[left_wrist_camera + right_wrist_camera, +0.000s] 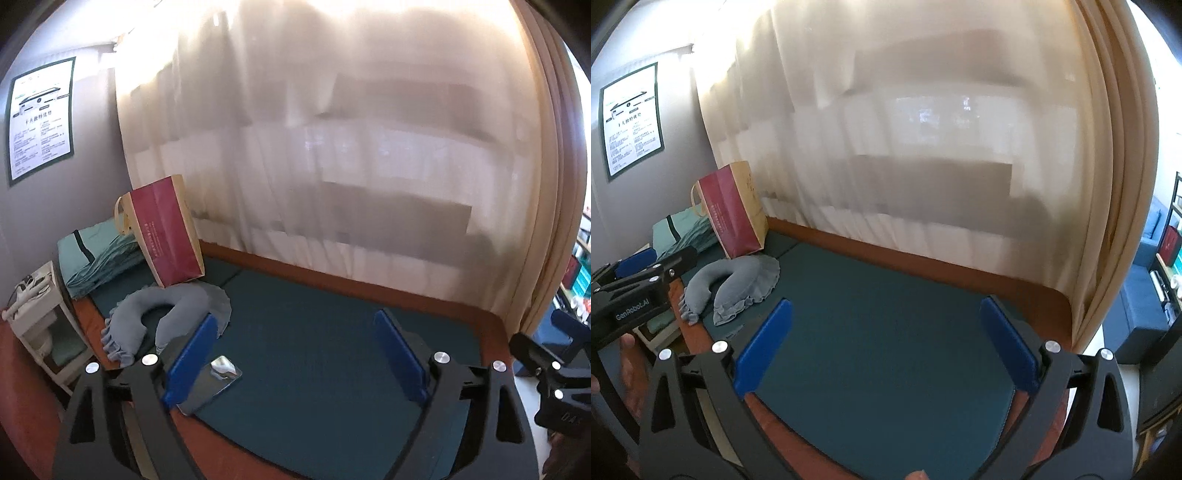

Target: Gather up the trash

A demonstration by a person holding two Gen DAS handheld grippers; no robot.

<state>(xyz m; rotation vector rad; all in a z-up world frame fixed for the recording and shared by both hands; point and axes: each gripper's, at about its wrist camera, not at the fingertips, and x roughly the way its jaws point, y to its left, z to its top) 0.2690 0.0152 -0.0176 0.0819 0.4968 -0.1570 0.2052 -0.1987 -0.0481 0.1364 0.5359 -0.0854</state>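
Sitting on the dark green mat [314, 350], low and left of centre in the left wrist frame: one shiny silver wrapper [210, 384], touching or just beside the inner face of the left blue finger [192, 365]. Left gripper [301, 356] hanging spread wide, pinching nothing. Right gripper [886, 345] also gaping wide over bare mat, nothing between the pads.

Wrapper's lower end getting cut off behind the finger, so hard telling its full shape. Not showing up at all in the right wrist view. Behind the sheer curtain [332, 147], only blurry grey blocks.

Counting the rest, big to small: one curtain, one mat, one wall poster [40, 118] upper left, one red paper bag [170, 232] leaning at the corner, one grey neck pillow [162, 317] left of the fingers.
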